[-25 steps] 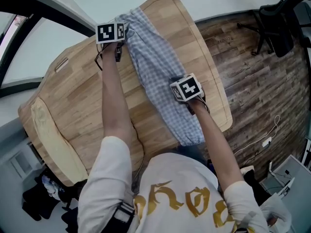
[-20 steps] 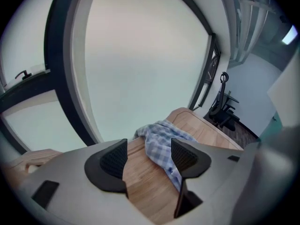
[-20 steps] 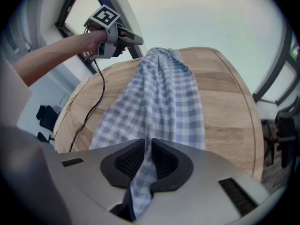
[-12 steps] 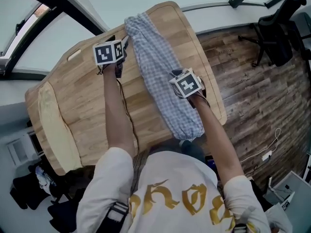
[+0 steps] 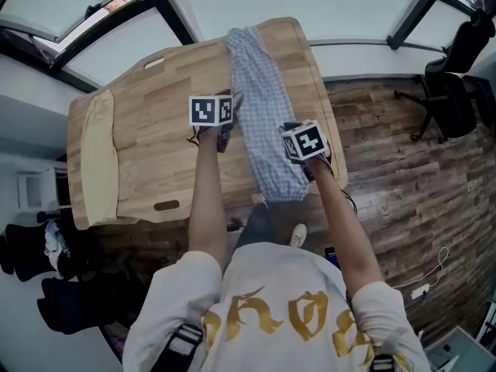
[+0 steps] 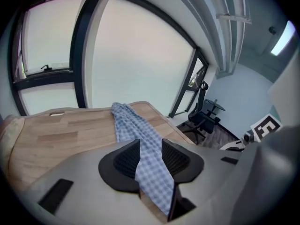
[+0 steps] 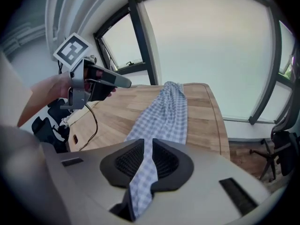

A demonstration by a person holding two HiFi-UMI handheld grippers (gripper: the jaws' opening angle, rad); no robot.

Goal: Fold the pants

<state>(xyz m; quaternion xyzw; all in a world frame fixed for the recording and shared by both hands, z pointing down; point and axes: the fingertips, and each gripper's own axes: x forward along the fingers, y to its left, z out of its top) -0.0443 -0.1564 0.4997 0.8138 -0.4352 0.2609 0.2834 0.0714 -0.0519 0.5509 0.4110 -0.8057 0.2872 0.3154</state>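
Note:
The blue-and-white checked pants point(image 5: 263, 91) lie stretched lengthwise on the wooden table point(image 5: 155, 130), from its far edge to its near edge. My left gripper point(image 5: 231, 107) hovers at their left edge near the middle. In the left gripper view its jaws point(image 6: 150, 158) have just been closing. They stand apart, with checked cloth point(image 6: 133, 125) and some wood showing in the gap, and the pads do not press on anything. My right gripper point(image 5: 294, 134) is at the pants' right edge towards the near end. Its jaws point(image 7: 147, 161) have eased slightly wider, and they are shut on a strip of the cloth point(image 7: 166, 111).
A cream pad point(image 5: 97, 161) lies along the table's left end. A black office chair point(image 5: 453, 91) stands on the plank floor to the right. Large windows run behind the table. The left gripper point(image 7: 101, 81) shows in the right gripper view, held above the wood.
The left gripper has left the pants' far end and come back along their left edge to the middle. The right gripper has risen a little, staying at the cloth's near part.

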